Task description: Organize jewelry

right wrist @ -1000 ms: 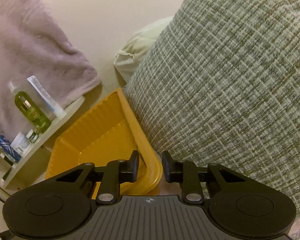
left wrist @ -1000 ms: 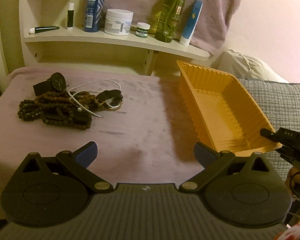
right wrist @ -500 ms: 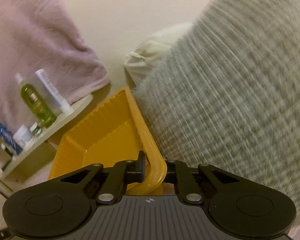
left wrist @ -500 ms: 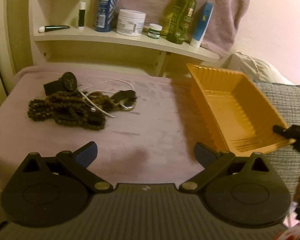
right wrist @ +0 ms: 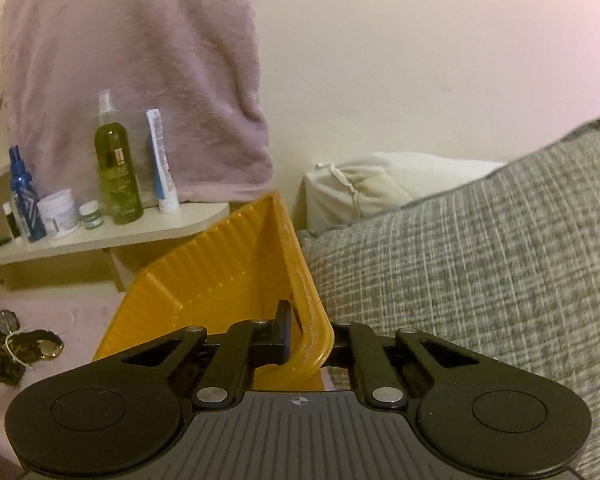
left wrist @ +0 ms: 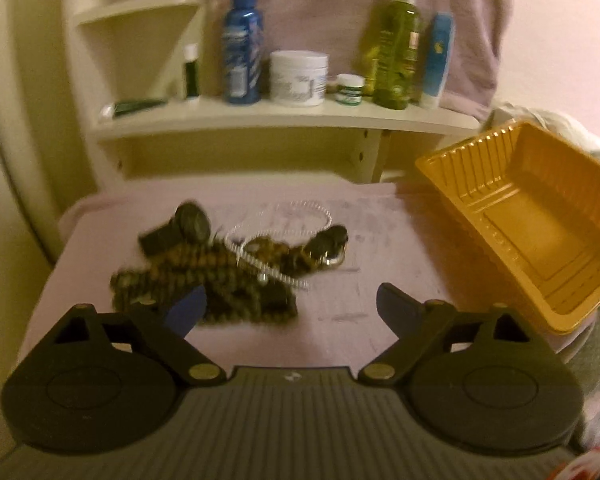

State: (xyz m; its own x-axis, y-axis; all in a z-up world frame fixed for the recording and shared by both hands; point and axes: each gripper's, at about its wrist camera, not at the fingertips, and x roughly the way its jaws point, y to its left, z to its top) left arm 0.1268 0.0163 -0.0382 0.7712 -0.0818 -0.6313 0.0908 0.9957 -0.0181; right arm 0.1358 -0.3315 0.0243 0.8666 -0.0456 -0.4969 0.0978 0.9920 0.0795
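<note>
A tangled jewelry pile (left wrist: 220, 276) of dark bead strands, a watch, a silver chain and rings lies on the pink cloth (left wrist: 360, 248). My left gripper (left wrist: 292, 308) hovers just in front of it. Its jaws are closing but still stand wide, with the pile's near edge at the left fingertip and nothing pressed. The orange plastic tray (left wrist: 540, 240) sits tilted at the right, its right side raised. My right gripper (right wrist: 310, 336) is shut on the tray's (right wrist: 204, 292) near rim. The pile (right wrist: 24, 348) also shows at the lower left of the right wrist view.
A cream shelf (left wrist: 284, 120) behind the cloth carries bottles, a white jar (left wrist: 298, 78) and tubes. A pink towel (right wrist: 132, 72) hangs above it. A grey woven cushion (right wrist: 480, 272) and a white cloth bag (right wrist: 380, 184) lie right of the tray.
The right gripper shut on the tray's rim, rose and rolled, tipping the tray up. The left gripper moved closer to the jewelry pile and its jaws narrowed a little.
</note>
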